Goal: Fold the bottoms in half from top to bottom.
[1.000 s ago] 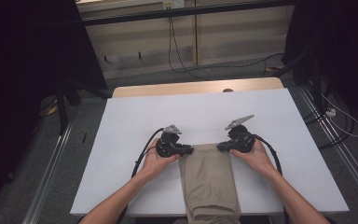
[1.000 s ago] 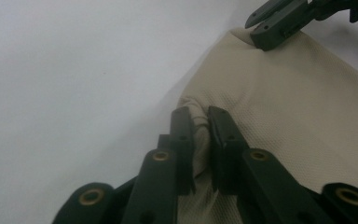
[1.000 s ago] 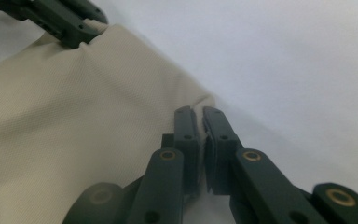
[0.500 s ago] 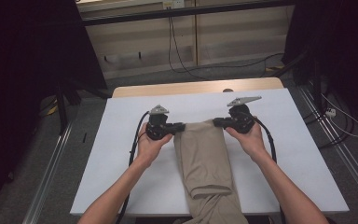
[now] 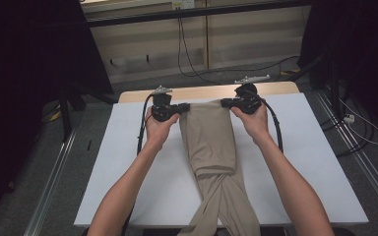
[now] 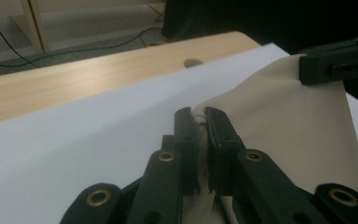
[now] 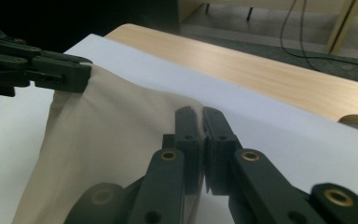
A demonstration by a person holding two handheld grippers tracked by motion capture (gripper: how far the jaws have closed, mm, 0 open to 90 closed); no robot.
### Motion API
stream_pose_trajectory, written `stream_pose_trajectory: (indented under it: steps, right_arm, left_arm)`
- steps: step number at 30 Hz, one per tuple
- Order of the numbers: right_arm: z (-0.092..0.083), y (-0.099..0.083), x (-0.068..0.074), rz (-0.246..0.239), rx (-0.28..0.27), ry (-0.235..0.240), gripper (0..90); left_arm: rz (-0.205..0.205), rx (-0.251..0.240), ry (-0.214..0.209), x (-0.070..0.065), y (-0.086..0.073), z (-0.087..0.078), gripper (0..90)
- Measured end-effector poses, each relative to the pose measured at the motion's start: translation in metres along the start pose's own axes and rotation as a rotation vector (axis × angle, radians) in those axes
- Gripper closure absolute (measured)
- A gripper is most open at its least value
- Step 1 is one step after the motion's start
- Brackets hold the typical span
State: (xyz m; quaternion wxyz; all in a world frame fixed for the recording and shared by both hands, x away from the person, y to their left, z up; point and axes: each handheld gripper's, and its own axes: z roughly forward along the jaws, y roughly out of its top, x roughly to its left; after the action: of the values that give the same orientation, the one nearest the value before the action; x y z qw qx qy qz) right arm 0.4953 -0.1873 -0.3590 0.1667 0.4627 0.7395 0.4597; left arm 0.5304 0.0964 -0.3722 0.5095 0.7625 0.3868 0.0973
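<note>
- Trousers (image 5: 209,135), beige, are grasped at both waist corners by the left gripper (image 5: 179,109) and right gripper (image 5: 225,103).
- Spreading step judged underway; flat lowering onto the table (image 5: 325,162) is called for next.

I see a white-topped bench (image 5: 103,162) with a pale wooden strip (image 5: 211,92) along its far edge. Beyond it stands a light wooden panelled wall unit (image 5: 142,44), black cables (image 5: 187,54) hanging down it onto the grey carpeted floor (image 5: 39,162). Dark curtains (image 5: 24,59) on both sides, metal floor rails (image 5: 54,172) beside the bench. Dim light.
</note>
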Motion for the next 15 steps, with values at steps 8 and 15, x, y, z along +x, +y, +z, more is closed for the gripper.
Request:
stream_pose_trajectory:
  steps: [8, 15]
  right_arm:
    - [0.013, 0.028, -0.017, 0.033, -0.023, -0.042, 86.3]
    - [0.022, 0.048, -0.026, 0.052, -0.043, -0.076, 86.3]
  left_arm:
    - [-0.05, -0.032, 0.028, 0.018, 0.028, 0.021, 84.4]
    - [-0.029, -0.042, 0.061, 0.022, 0.051, 0.025, 84.4]
